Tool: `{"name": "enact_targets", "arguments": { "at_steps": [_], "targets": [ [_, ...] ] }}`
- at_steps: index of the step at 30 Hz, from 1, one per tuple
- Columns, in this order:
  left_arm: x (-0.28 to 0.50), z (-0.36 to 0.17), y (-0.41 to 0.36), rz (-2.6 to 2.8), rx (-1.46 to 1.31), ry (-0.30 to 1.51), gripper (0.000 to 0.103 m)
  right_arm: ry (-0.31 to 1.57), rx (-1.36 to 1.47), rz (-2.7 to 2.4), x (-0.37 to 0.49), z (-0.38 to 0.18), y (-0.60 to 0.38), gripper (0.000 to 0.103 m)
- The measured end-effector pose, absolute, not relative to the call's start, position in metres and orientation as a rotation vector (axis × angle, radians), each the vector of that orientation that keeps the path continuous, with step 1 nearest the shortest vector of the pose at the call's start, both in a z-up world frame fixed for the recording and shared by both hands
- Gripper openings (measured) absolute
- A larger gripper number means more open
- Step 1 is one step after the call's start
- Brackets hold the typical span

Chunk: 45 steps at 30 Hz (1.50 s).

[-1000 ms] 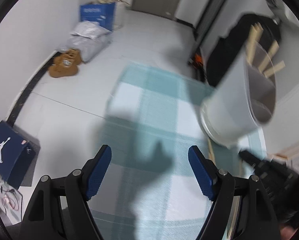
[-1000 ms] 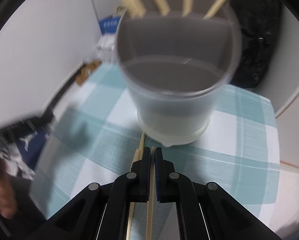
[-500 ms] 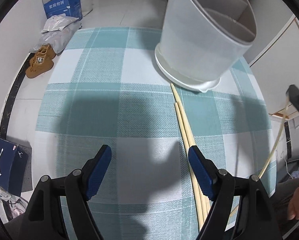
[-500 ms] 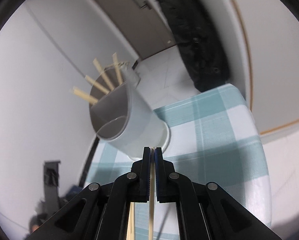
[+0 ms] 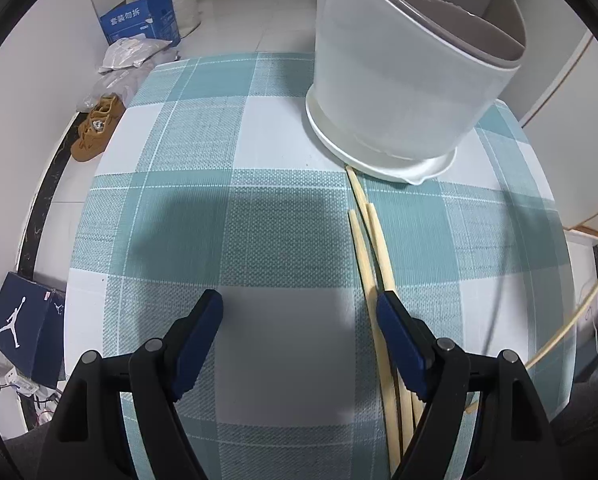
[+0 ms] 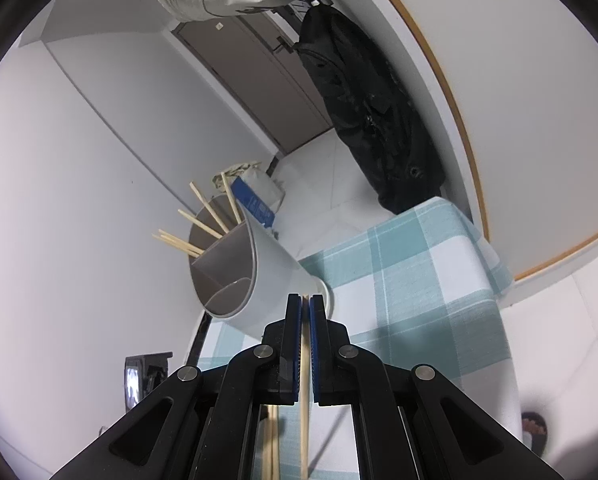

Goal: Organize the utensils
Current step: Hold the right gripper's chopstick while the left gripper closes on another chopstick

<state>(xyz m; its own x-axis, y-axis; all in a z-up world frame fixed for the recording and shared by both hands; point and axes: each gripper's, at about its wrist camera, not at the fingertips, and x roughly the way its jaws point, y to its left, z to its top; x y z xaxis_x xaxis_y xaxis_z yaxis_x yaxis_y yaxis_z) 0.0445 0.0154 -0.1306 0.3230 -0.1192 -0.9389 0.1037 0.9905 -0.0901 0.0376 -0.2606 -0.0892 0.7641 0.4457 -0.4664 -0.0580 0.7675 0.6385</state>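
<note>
Pale wooden chopsticks (image 5: 373, 248) lie on the teal-and-white checked tablecloth (image 5: 259, 220) before the white divided plastic utensil holder (image 5: 399, 92), seen only past the wide-open left gripper (image 5: 299, 320). Only the right wrist view shows the right gripper (image 6: 305, 308) clamping one wooden chopstick (image 6: 305, 412) and more sticks in the holder (image 6: 267, 280).

Left claw (image 5: 299, 320): black two-finger frame with blue pads (image 5: 205, 326), held low over the checked surface (image 5: 259, 184), pointing forward and slightly down. Jaws stand wide apart; nothing between them. Right-hand pad sits just beside the loose pale wooden chopsticks (image 5: 369, 240) lying on the surface; contact cannot be judged.

Right claw (image 6: 306, 316): same black frame, blue pads (image 6: 297, 344), pitched steeply upward and rolled, so the room appears tilted in its wrist view. Jaws nearly closed, pinching a single thin pale wooden chopstick (image 6: 305, 420) that runs lengthwise between the pads and trails back under the frame.
</note>
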Motion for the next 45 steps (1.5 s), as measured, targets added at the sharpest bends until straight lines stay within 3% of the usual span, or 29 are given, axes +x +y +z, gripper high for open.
{"name": "enact_targets", "arguments": {
  "at_steps": [13, 17, 24, 31, 34, 39, 45],
  "targets": [
    [0.056, -0.132, -0.012, -0.096, 0.191, 1.176, 0.075, 0.635, 0.641, 0.292, 0.031, -0.085, -0.273, 0.003],
    [0.060, -0.132, -0.007, -0.134, 0.115, 1.217, 0.059, 0.639, 0.652, 0.291, 0.034, -0.086, -0.276, 0.003],
    [0.068, -0.132, -0.004, -0.174, 0.064, 1.253, 0.050, 0.632, 0.655, 0.299, 0.034, -0.084, -0.275, 0.003],
    [0.071, -0.130, -0.005, -0.145, 0.050, 1.230, 0.032, 0.626, 0.676, 0.300, 0.035, -0.084, -0.279, 0.003],
    [0.075, -0.130, -0.006, -0.116, 0.058, 1.229, 0.030, 0.625, 0.686, 0.298, 0.034, -0.084, -0.282, 0.003],
    [0.075, -0.128, -0.018, -0.120, 0.052, 1.237, 0.004, 0.624, 0.687, 0.293, 0.033, -0.083, -0.283, 0.003],
    [0.076, -0.127, -0.016, -0.119, 0.023, 1.234, 0.001, 0.624, 0.698, 0.279, 0.032, -0.084, -0.286, 0.003]
  ]
}}
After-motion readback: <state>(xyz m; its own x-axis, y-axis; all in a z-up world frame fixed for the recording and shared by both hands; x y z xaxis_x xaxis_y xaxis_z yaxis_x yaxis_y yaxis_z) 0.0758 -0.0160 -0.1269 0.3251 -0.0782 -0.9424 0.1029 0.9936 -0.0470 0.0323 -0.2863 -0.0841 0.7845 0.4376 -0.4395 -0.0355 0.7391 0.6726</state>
